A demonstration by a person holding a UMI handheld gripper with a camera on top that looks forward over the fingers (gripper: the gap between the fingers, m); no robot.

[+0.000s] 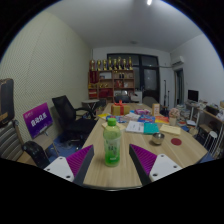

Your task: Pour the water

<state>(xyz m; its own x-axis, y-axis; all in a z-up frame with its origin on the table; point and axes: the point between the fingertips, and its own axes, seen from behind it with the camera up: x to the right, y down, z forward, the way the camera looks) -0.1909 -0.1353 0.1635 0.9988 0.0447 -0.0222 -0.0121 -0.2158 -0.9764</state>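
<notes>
An office room with pale walls and a far shelf of red and gold items is surrounding a long light wooden counter point(120, 165), which is carrying a scatter of papers, books and small containers. Standing on the near end of that counter, just ahead of the fingers and roughly between their lines, is a translucent green plastic bottle with a blue cap point(112, 143), upright and resting on its own base. It is probably the water source for the pour, set close to the edge so it can be reached easily. The gripper point(112, 166) is hovering short of it, its jaws spread wide with a clear gap on either side, pinching nothing; the purple pads point(80, 160) are showing on the inner faces of the white fingers. Beyond the bottle a small round metal bowl point(157, 138) is sitting further along the counter, well apart from it, and may be serving as the receiving vessel, though that is only a guess. Black office chairs point(68, 118) are lining the left side. The bottle looks smooth, cylindrical and light, likely to yield a little when squeezed.
</notes>
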